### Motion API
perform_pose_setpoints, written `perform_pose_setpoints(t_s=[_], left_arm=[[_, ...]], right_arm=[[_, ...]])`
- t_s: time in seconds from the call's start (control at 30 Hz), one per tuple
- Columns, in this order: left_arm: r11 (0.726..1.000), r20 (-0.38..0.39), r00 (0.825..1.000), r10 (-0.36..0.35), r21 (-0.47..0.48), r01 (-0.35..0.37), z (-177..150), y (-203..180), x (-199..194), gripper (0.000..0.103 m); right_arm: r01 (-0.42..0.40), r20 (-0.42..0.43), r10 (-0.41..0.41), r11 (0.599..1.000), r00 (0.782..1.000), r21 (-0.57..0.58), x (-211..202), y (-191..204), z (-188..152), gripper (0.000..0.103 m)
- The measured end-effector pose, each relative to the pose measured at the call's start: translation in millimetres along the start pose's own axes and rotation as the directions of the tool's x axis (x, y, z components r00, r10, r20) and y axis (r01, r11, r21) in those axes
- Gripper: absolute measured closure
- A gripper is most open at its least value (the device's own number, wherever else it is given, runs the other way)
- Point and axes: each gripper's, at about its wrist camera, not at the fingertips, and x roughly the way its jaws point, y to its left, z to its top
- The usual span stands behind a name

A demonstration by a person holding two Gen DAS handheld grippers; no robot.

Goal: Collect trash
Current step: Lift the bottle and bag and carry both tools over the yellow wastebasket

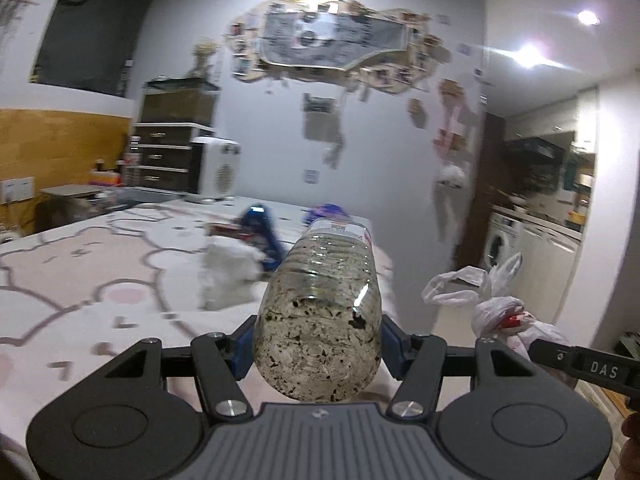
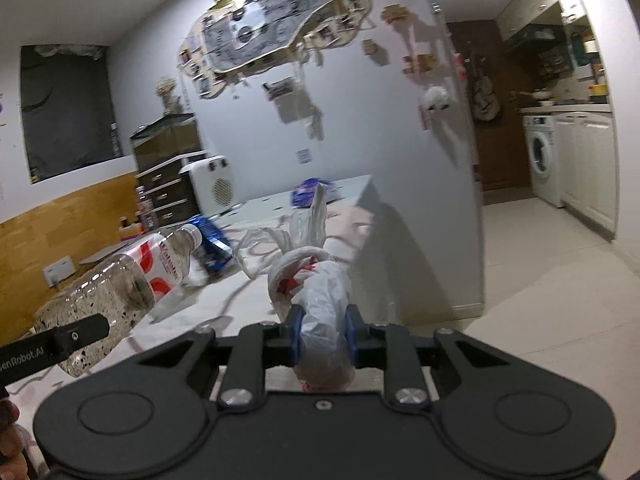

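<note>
The clear plastic water bottle (image 1: 320, 312), speckled inside, is clamped near its base in the left gripper (image 1: 318, 346), above the pink-patterned bed (image 1: 80, 280). Just beside it, the right gripper (image 2: 323, 334) is clamped on a knotted white plastic bag (image 2: 316, 292), also over the bed.

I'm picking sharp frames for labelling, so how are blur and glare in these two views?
Left wrist view: clear plastic bottle sharp, bed clutter smeared, ceiling lights flaring. Right wrist view: knotted white plastic bag fairly sharp, wall collage softened, edges fisheye-bent.
</note>
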Motion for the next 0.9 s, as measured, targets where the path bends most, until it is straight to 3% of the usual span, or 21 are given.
perform_pose_setpoints(t_s=[0.2,0.43,0.6,0.9], left_arm=[[0.993,-0.038,0.994,-0.106,0.050,0.108,-8.9,-56.5,15.9,0.042],[0.974,-0.113,0.972,-0.207,0.072,0.216,-29.4,-116.8,42.7,0.042],[0.962,-0.200,0.948,-0.246,0.067,0.264,-49.1,-152.3,76.1,0.042],[0.956,-0.367,0.897,-0.247,0.057,0.287,-89.8,-192.2,153.5,0.042]], right_arm=[[0.092,0.020,-0.093,0.995,0.995,0.026,-17.0,-50.0,3.8,0.080],[0.200,0.002,-0.200,0.978,0.980,0.061,-23.7,-109.8,-2.8,0.080],[0.267,-0.033,-0.266,0.959,0.964,0.096,-19.6,-150.8,-13.4,0.080],[0.363,-0.152,-0.344,0.924,0.927,0.119,19.4,-209.5,-42.6,0.080]])
